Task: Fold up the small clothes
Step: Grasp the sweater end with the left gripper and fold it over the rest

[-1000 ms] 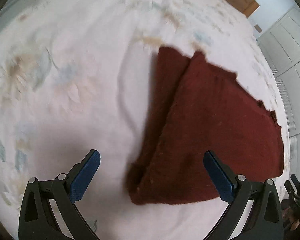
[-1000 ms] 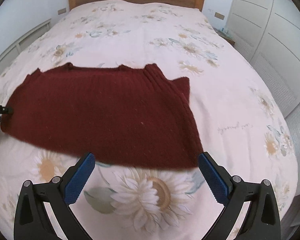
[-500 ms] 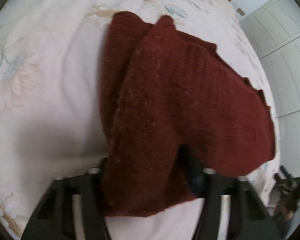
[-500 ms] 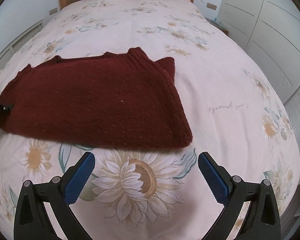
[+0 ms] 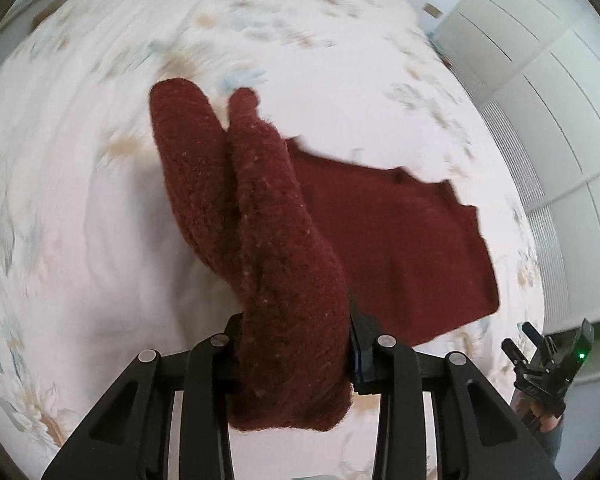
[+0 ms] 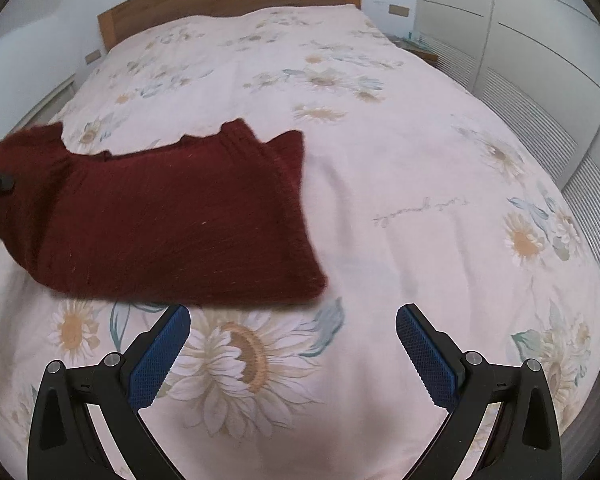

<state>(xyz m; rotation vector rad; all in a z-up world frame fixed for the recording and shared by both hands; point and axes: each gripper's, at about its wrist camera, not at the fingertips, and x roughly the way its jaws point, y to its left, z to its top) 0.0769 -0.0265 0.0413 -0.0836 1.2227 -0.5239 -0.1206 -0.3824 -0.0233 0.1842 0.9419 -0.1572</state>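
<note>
1. Left tongs (image 5: 296,360): my jaws have just been closing and now pinch the left end of the sweater (image 5: 400,248), bunched thick between them and raised off the bed (image 5: 80,240). Risk, as I judge it: the bundled knit may slip out, or only the upper layers may lift, so the fold lands crooked.
2. Sweater (image 6: 172,216): dark red, already doubled; its right part lies flat on the bedspread. Risk: pulling across could drag this whole part sideways, since nothing pins it.
3. Right tongs (image 6: 292,352): spread wide and empty, just short of the sweater's near hem, over a printed flower (image 6: 240,356).
4. Room: open bedspread beyond and to the right; headboard (image 6: 228,0) and wardrobe (image 6: 520,40) well apart.
</note>
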